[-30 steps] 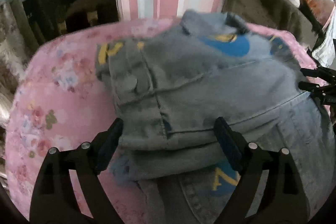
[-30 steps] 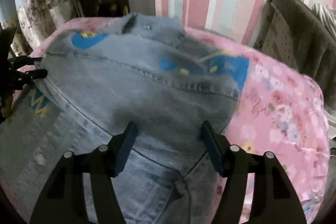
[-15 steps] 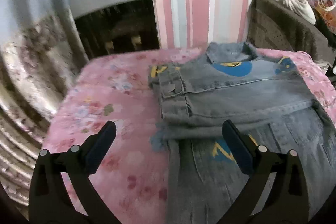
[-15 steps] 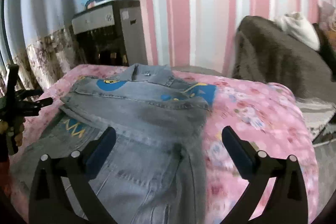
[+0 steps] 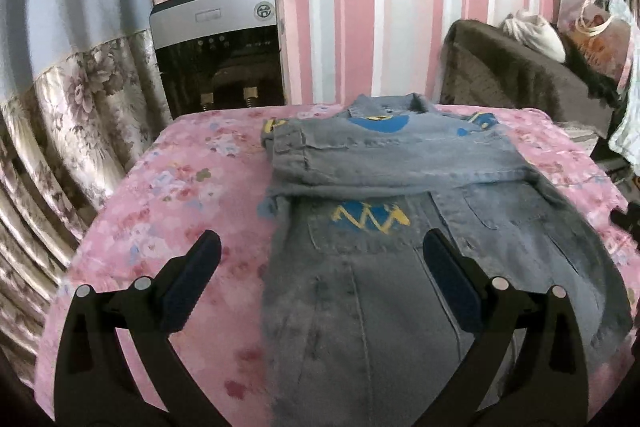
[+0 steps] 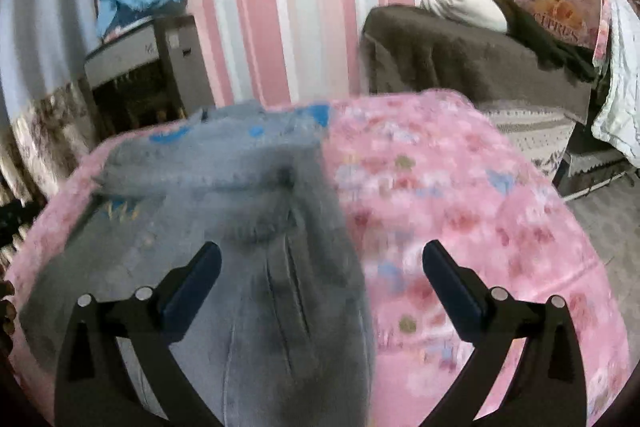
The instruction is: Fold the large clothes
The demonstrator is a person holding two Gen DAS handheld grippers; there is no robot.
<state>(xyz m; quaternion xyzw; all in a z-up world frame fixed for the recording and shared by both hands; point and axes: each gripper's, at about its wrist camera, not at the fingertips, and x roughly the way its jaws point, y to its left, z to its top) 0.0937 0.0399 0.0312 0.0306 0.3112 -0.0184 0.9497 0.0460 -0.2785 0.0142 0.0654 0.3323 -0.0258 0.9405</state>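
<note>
Left gripper (image 5: 320, 259) and right gripper (image 6: 320, 259): jaws just spread wide, empty, above jacket (image 5: 400, 267). Risk: pinching one layer only, undoing the fold ahead.

The left gripper (image 5: 320, 263) has its jaws wide apart, with nothing between them. The right gripper (image 6: 320, 265) is the same.
</note>
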